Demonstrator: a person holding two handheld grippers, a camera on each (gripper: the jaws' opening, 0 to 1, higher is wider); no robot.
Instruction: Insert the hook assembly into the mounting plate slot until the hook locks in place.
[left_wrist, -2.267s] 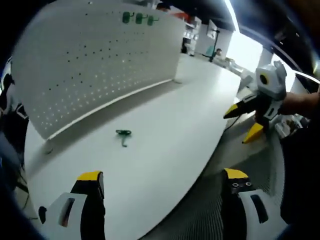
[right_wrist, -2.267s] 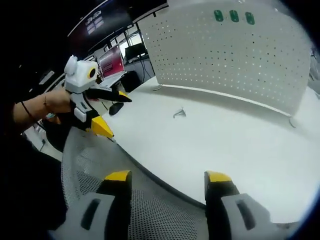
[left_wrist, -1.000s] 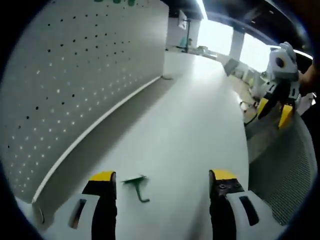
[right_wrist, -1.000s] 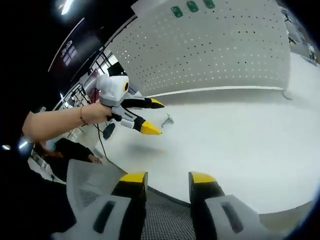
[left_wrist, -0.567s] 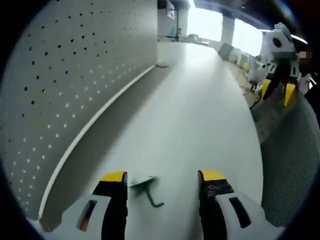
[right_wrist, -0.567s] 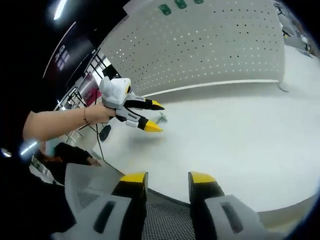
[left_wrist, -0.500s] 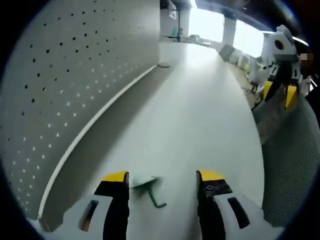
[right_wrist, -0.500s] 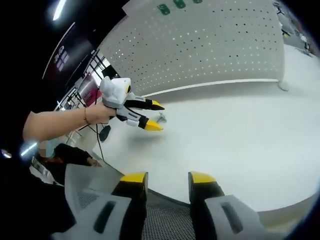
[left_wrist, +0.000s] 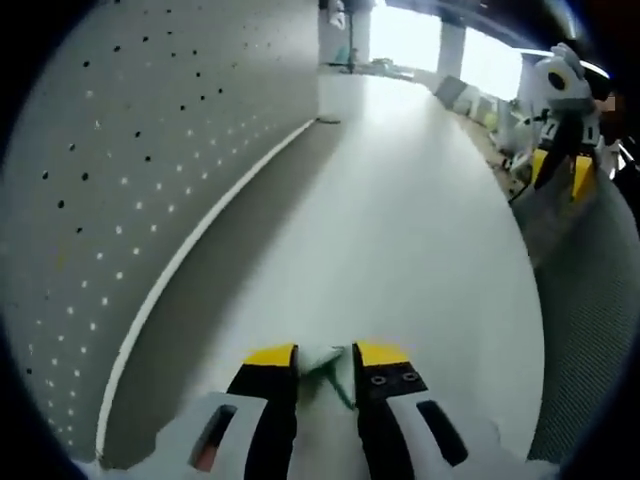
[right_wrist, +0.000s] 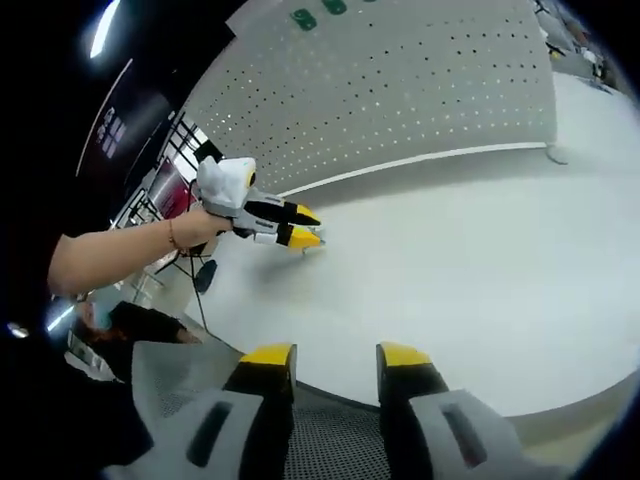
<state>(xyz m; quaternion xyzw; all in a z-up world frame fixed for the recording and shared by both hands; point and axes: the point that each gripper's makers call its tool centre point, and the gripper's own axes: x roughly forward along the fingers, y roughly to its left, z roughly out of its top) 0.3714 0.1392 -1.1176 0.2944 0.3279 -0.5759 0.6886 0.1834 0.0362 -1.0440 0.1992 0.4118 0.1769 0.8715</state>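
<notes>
Left hand-held gripper (left_wrist: 325, 362): jaws drawn almost together at 6 o'clock of the left gripper view, pinching the green hook (left_wrist: 327, 378) between the yellow tips; low over the white counter (left_wrist: 400, 240); in the right gripper view it (right_wrist: 305, 228) sits at 9 o'clock, held by a bare hand (right_wrist: 195, 230), tips nearly closed at the counter surface

Hook: small, green, blurred; caught between the left jaws, resting on or just above the counter, cannot tell which

Right hand-held gripper (right_wrist: 330, 354): jaws a little apart at 6 o'clock of its own view, nothing between them; poised above a grey mesh chair back (right_wrist: 330, 440) at the counter's edge; in the left gripper view it (left_wrist: 560, 170) appears at 1 o'clock

Pegboard (right_wrist: 400, 90): white, perforated, upright along the far side of the counter; green pieces (right_wrist: 318, 12) mounted near its top at 12 o'clock
</notes>
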